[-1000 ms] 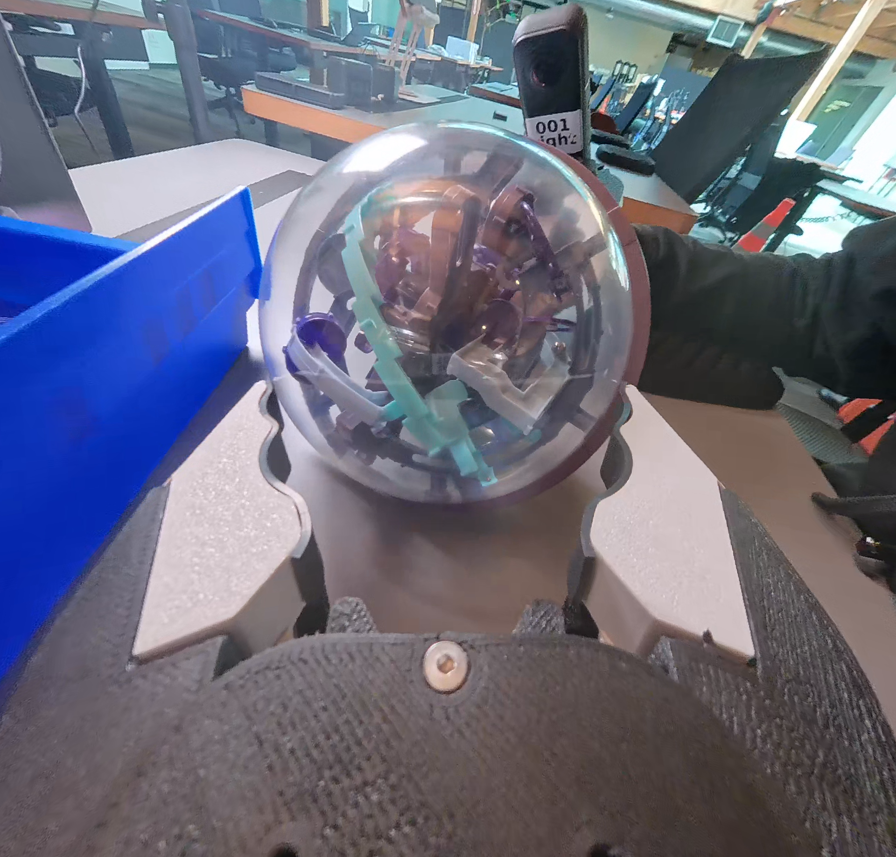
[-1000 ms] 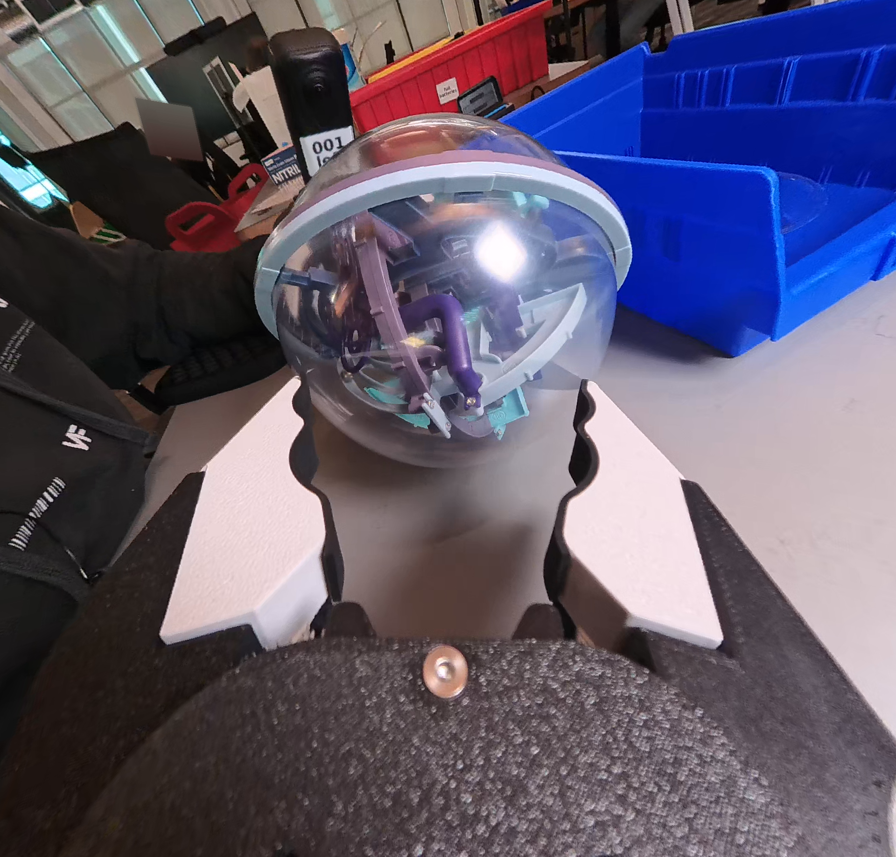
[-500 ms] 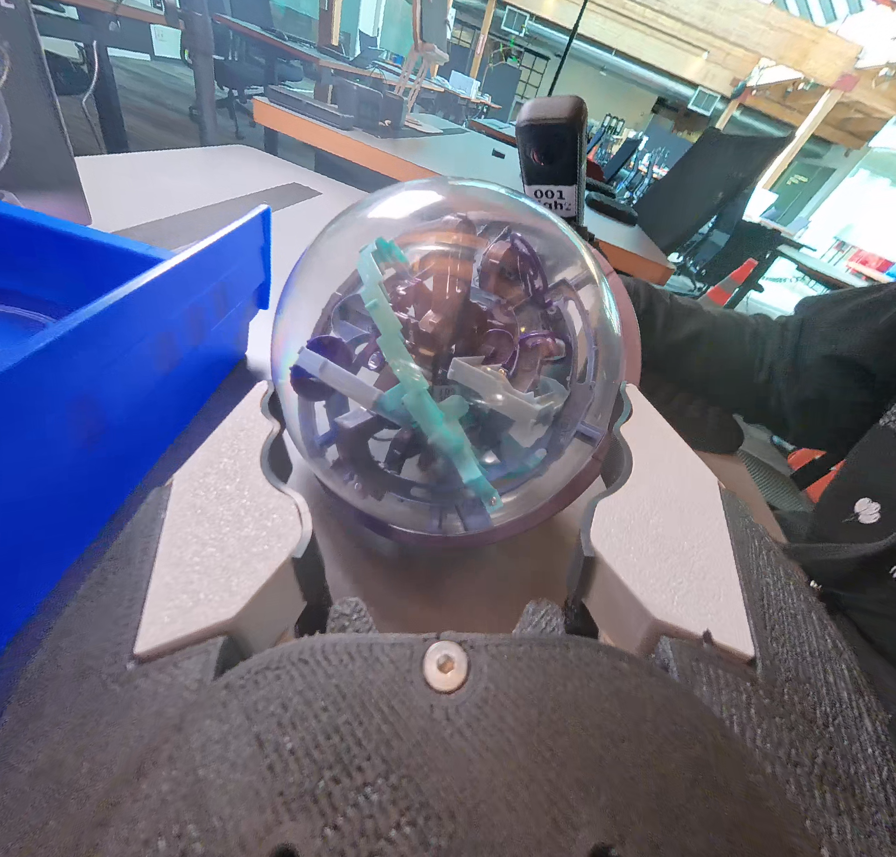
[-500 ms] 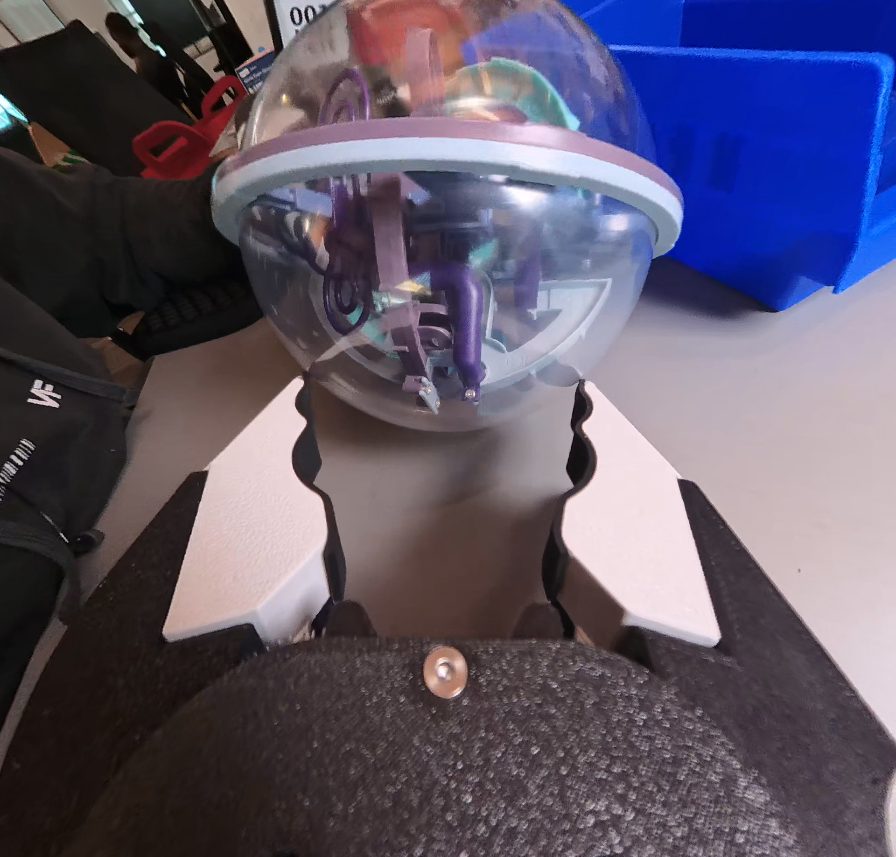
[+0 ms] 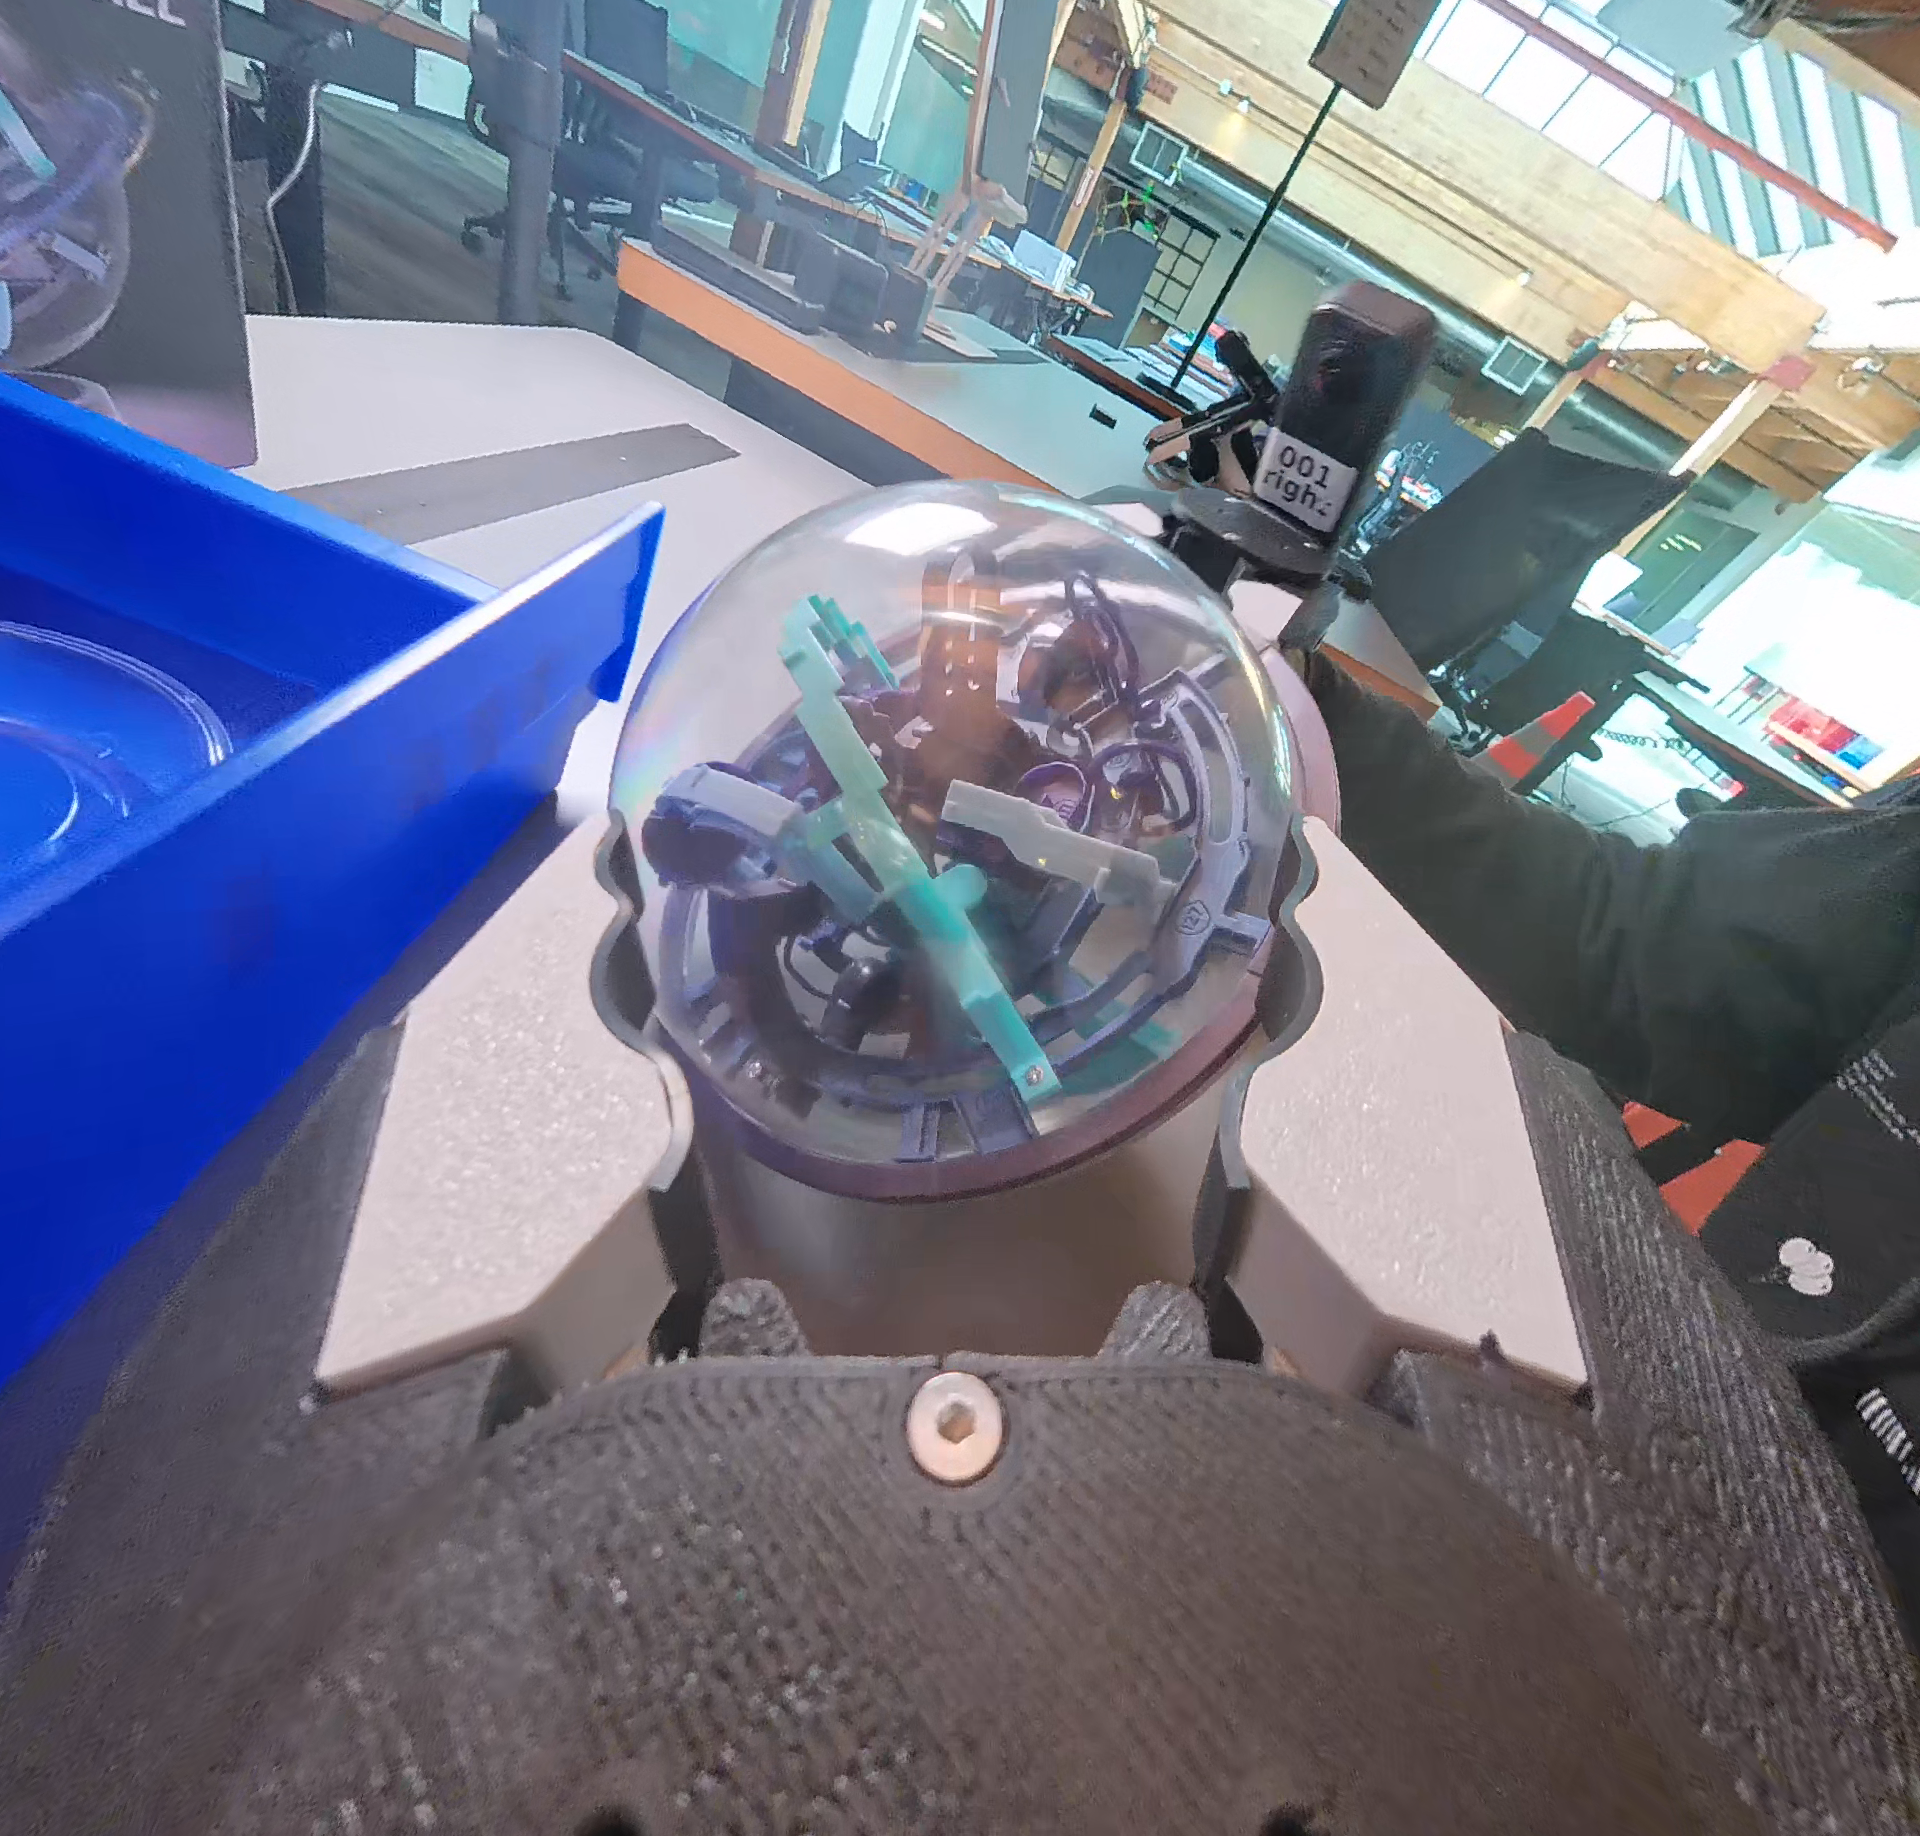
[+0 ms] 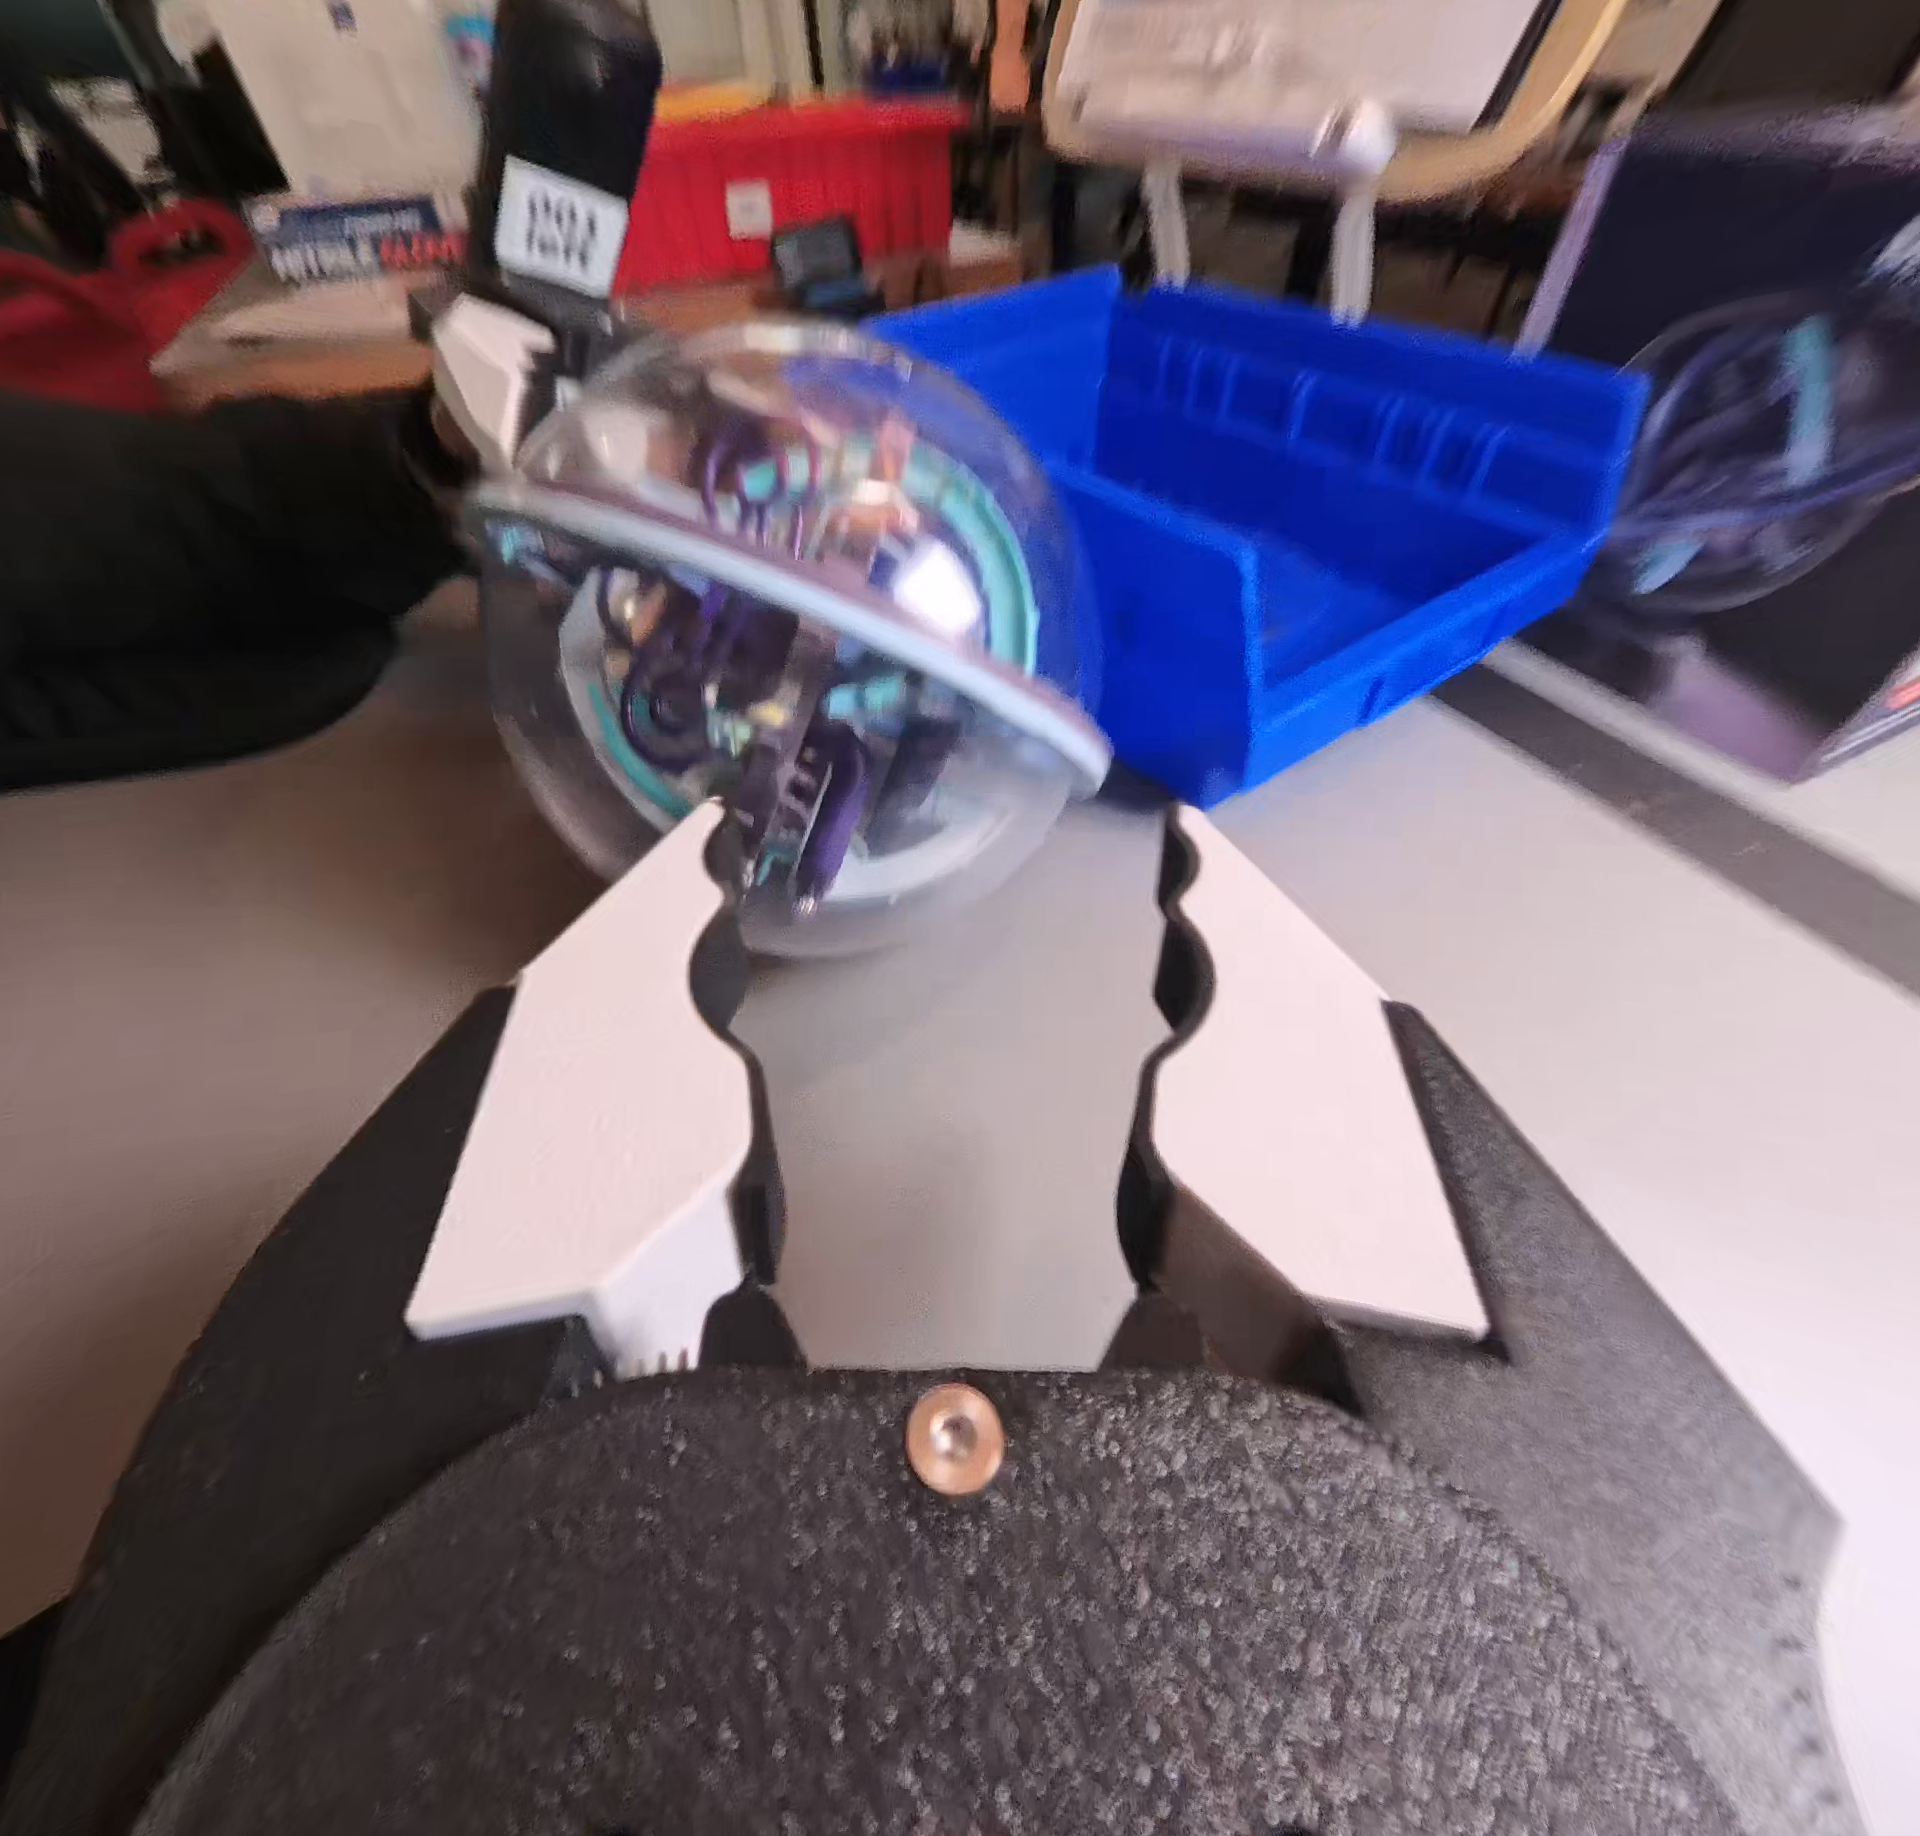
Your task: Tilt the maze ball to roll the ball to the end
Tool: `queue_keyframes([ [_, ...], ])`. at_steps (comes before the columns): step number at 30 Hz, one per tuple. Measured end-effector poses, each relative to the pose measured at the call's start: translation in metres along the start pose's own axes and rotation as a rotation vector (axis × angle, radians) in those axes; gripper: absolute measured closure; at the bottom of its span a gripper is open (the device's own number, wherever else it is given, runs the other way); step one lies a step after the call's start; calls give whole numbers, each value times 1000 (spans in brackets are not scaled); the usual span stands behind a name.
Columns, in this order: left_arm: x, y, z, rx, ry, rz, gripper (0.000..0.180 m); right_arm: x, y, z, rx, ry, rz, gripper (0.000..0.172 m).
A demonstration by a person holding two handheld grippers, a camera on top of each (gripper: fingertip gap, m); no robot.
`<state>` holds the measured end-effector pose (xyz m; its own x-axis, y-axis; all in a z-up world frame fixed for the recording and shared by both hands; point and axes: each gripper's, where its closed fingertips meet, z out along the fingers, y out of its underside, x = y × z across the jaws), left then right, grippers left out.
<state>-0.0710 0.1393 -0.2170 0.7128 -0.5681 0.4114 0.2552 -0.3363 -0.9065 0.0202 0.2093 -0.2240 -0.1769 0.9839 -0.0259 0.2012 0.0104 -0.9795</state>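
Observation:
The maze ball (image 5: 951,830) is a clear sphere with teal, purple and grey tracks inside. It sits between the fingers of my left gripper (image 5: 956,836), and both pads (image 5: 623,913) press on its sides. In the right wrist view the ball (image 6: 790,623) is blurred, with its grey rim tilted down to the right. It lies ahead and left of my right gripper (image 6: 945,820), which is open with only table between its fingers. The right gripper's camera block (image 5: 1351,415) shows behind the ball. I cannot tell whether the ball touches the table.
A blue bin (image 5: 312,799) stands close on the ball's left and also shows in the right wrist view (image 6: 1351,539). A dark box (image 6: 1766,436) stands behind the bin. A person's dark sleeve (image 5: 1558,903) reaches in from the right. The grey table (image 6: 1558,1007) lies below.
My right gripper let go of the ball and drew back, and its jaws narrowed on air. My left gripper closed in slightly on the ball. The ball's rim tilted.

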Motion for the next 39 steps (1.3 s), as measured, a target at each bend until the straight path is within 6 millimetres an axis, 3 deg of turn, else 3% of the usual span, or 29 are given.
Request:
queue_keyframes([
  [2,-1,-4,3,9,2,-3,65,6,-19,-10,70,60,-75,113],
  [5,-1,-8,9,13,7,0,67,-2,-29,-10,91,75,-185,126],
  [9,0,-10,15,3,7,17,65,-21,-24,0,57,-12,-246,138],
  [11,-3,-11,18,-6,-12,34,64,-22,-22,1,38,-27,-251,157],
  [17,-2,-14,20,-18,-10,90,64,-19,-16,-2,18,-51,-195,159],
  [23,7,-26,-1,82,118,98,76,-11,-11,-5,41,-84,-77,164],
  [30,-7,-6,-7,10,83,222,113,-10,-8,-7,67,-117,-8,163],
  [36,-5,-9,-5,17,59,282,124,-7,-4,-10,77,-140,93,163],
  [39,0,-18,-4,28,-2,377,145,-7,-1,-10,69,-144,114,163],
])
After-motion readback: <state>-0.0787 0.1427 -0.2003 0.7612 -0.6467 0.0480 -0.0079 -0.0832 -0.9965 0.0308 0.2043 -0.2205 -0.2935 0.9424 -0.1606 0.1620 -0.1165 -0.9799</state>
